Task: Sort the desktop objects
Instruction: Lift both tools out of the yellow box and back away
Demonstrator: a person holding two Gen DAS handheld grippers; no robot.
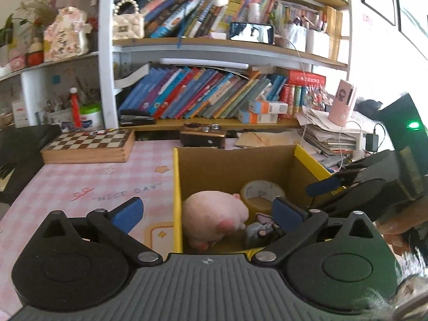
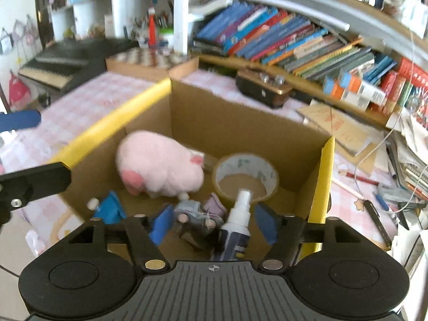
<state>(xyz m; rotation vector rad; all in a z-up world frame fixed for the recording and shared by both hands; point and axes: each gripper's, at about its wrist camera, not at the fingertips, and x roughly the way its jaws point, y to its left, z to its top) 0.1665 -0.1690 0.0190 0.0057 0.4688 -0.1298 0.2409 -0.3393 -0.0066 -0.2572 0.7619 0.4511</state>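
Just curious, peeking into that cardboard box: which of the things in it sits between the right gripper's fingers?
The white spray bottle. It sits between the open right gripper fingers, while the pink plush pig and tape roll lie farther back.

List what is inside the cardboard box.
Inside the cardboard box: a pink plush pig, a tape roll, a small grey-purple toy, a blue item, and a spray bottle between the open right hand-held gripper fingers. The floor beneath them is hidden.
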